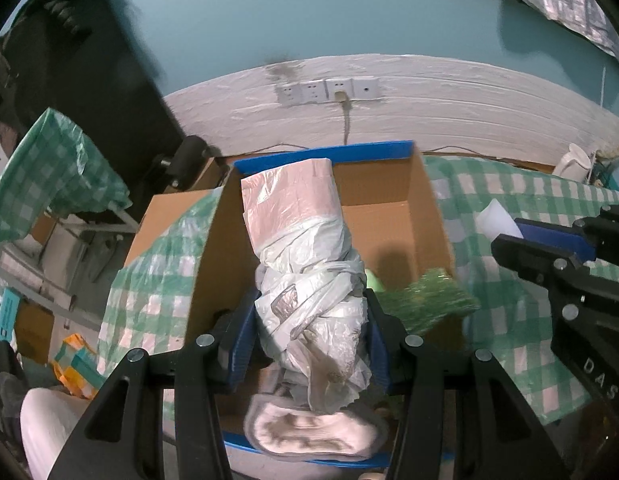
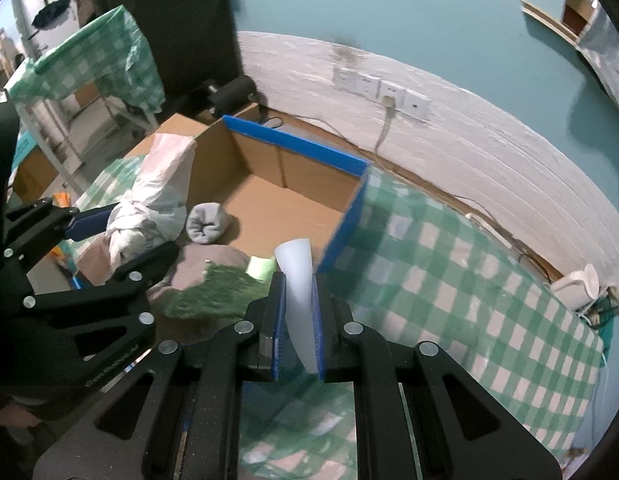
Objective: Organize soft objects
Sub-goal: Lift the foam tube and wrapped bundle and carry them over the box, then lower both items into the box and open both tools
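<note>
Brown corrugated cardboard forms the open box (image 1: pixel 389 216), its rim edged in blue, standing on a worktop (image 1: pixel 509 208) draped in a green-and-white checked cloth. The left gripper (image 1: pixel 309 320), black with blue fingers (image 1: pixel 241 340), is clamped at medium width on a bundle of plastic bags (image 1: pixel 309 280): crumpled white film knotted round a pale pink bag whose free end rises above the fingers, over the interior of the box. In the right wrist view the same bundle (image 2: pixel 149 208) hangs at the near left corner of the box.

The right gripper (image 2: pixel 299 300) has its fingers nearly together, pinching a thin white translucent sheet (image 2: pixel 297 276) that curls upward out of them, just in front of the blue right-hand wall of the box. The left wrist view shows this gripper to the right of the box, above the checked cloth.

Lying in the box: a rolled grey sock (image 2: pixel 207 224) on the floor near the left wall; a green tufted mat (image 2: pixel 213 292) in the near part, overlapping a dull pink-brown soft item (image 2: pixel 205 264); a pale green piece (image 2: pixel 261 268) just beside the mat. A white and grey sock (image 1: pixel 313 432) lies at the near blue rim, beneath the bundle.

Behind the worktop: a white panelled wall strip with a row of sockets (image 1: pixel 329 90), one with a cable plugged in, and a teal wall above. A white kettle (image 1: pixel 571 162) stands at the far right.
</note>
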A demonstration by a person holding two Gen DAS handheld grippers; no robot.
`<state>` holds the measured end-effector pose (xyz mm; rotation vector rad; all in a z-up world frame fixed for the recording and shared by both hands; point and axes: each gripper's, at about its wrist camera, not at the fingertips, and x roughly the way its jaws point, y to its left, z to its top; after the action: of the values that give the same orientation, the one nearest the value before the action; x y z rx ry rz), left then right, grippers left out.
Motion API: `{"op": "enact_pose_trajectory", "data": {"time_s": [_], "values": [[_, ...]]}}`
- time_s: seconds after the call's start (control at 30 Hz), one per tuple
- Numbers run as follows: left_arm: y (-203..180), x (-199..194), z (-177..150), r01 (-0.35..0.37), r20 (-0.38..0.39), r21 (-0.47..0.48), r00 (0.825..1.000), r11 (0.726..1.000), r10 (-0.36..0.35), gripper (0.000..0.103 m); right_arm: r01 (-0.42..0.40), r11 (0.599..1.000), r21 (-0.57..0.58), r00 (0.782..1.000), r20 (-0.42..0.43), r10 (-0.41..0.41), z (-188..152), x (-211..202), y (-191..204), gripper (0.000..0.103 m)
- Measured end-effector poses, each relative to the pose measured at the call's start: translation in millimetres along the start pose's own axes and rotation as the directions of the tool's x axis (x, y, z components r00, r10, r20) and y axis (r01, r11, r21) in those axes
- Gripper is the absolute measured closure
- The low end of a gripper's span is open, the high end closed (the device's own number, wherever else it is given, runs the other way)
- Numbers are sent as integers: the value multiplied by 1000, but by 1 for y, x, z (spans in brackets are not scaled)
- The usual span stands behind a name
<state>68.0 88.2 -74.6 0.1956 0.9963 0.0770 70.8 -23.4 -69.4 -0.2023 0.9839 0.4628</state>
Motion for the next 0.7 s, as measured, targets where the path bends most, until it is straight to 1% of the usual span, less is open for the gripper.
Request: {"op": "enact_pose_trajectory", "data": {"time_s": [0.27,0.5,0.63,0.67,0.7], "values": [[22,16,-5,-15,-20,-31,1000,999,15,53,-41,998,-50,999,-33,39,7,23,33,93],[32,31,-7,-28,-44,-59,999,998,26,53,-64,996,-61,996,-63,60,8,44,44,93],[37,44,-13,-40,-83,-72,996,997,34,52,-81,996,-47,994,-75,77,6,53,44,89],[38,44,-14,-44,-87,-74,995,996,38,51,-83,996,-43,994,-80,79,6,55,43,84],[38,45,-15,-48,-93,-78,995,996,41,50,-81,996,-37,994,-79,78,5,57,42,83]]}}
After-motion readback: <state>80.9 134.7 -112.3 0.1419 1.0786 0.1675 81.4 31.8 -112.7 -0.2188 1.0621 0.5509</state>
